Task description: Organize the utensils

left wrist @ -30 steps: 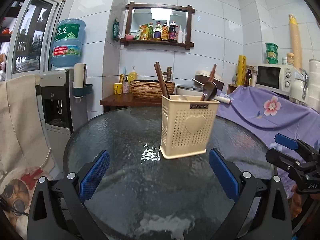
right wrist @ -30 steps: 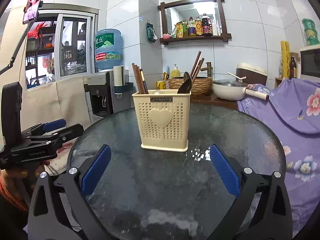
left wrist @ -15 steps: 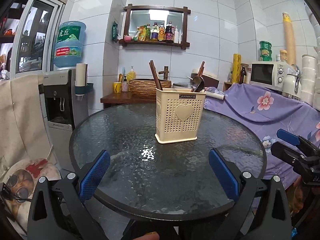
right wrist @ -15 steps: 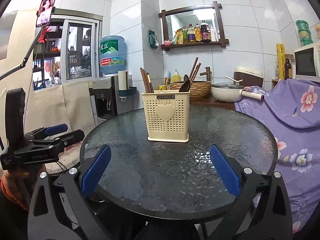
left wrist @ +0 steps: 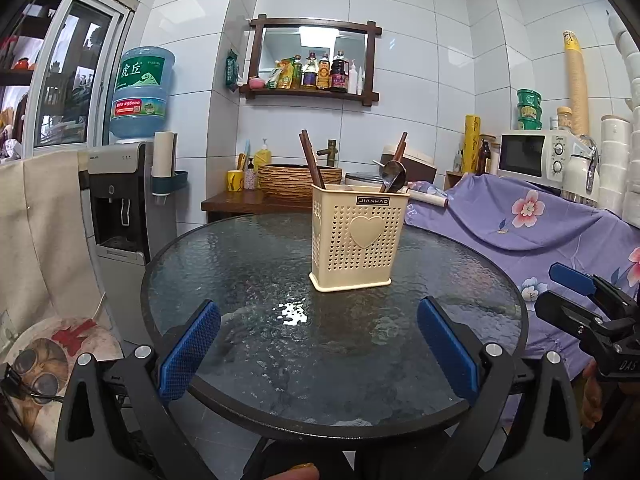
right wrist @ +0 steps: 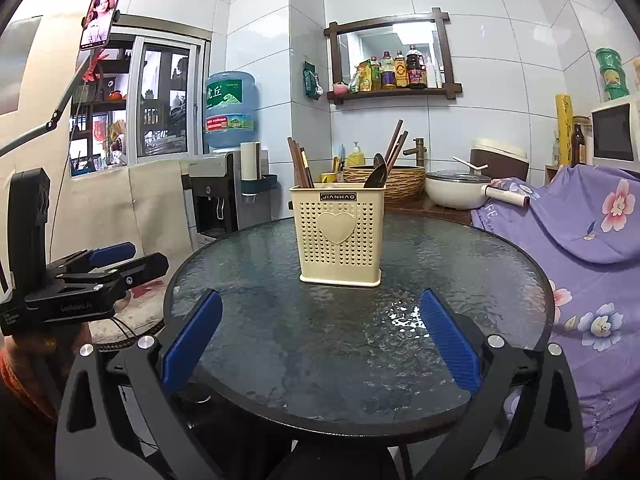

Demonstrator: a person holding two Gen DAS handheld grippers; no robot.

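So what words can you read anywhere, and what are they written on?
"JIANHAO": black label on the cream utensil holder.
"虎丘": green label on the blue water bottle.
"DAS": right gripper; the rest is cut off.
Left gripper lettering, condiment bottles and microwave: too small or blurred.

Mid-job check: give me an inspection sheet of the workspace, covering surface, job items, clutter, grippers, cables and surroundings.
Surface: round glass table, bare apart from the holder.
Job's things: cream utensil holder upright, holding chopsticks and a dark spoon.
Clutter: nothing seen on the table.
Grippers: left gripper and right gripper open, empty, at the near rim.
Cables: a black cable under the left gripper.
Surroundings: water dispenser, microwave, purple floral cloth.
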